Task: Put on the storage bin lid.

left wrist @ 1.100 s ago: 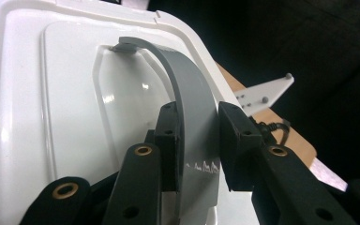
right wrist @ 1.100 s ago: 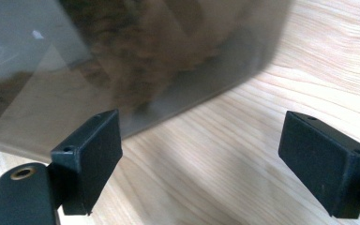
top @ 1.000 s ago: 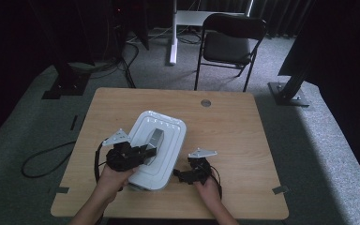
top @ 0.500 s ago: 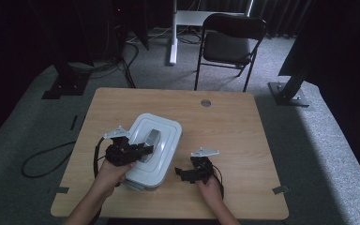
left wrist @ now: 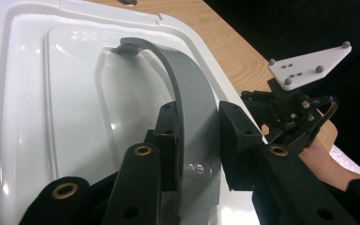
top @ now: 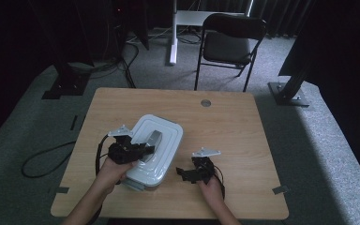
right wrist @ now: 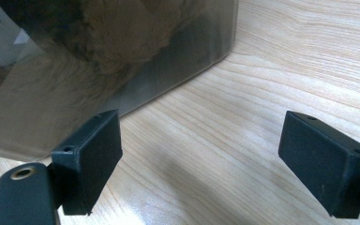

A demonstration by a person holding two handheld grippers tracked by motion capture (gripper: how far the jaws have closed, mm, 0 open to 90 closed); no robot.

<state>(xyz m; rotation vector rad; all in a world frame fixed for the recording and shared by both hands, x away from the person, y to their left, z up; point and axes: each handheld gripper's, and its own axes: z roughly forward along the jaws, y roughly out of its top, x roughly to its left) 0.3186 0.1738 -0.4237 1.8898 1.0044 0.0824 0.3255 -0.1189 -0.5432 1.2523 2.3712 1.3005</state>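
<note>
The two black jaws of the left gripper (left wrist: 197,136) are pressing from either side on the grey, arched plastic carrying handle (left wrist: 187,108) that is standing up from the white, rounded-rectangle plastic lid (left wrist: 51,117); the pads are lying flat against the strap, low on its arch. The lid is sitting on a translucent, smoke-tinted plastic storage box (right wrist: 98,56), through whose wall something tan and fuzzy is showing, too blurred to identify. In the high view the box (top: 152,150) is resting on the light wooden table (top: 225,126), left of centre and close to the person's edge, with the left gripper (top: 143,151) lying across its top. The right gripper (right wrist: 197,159) is standing wide apart with nothing between its pads, hovering low over bare tabletop just beside the box wall; the high view is placing it (top: 187,173) to the right of the box, near but apart from it.

Judged progress: the grasp on the handle is made, whereas the lid is sitting flush and the box is resting flat, so any lifting, carrying or opening is remaining to be done. The free gripper is appearing ready to steady the box.
</note>
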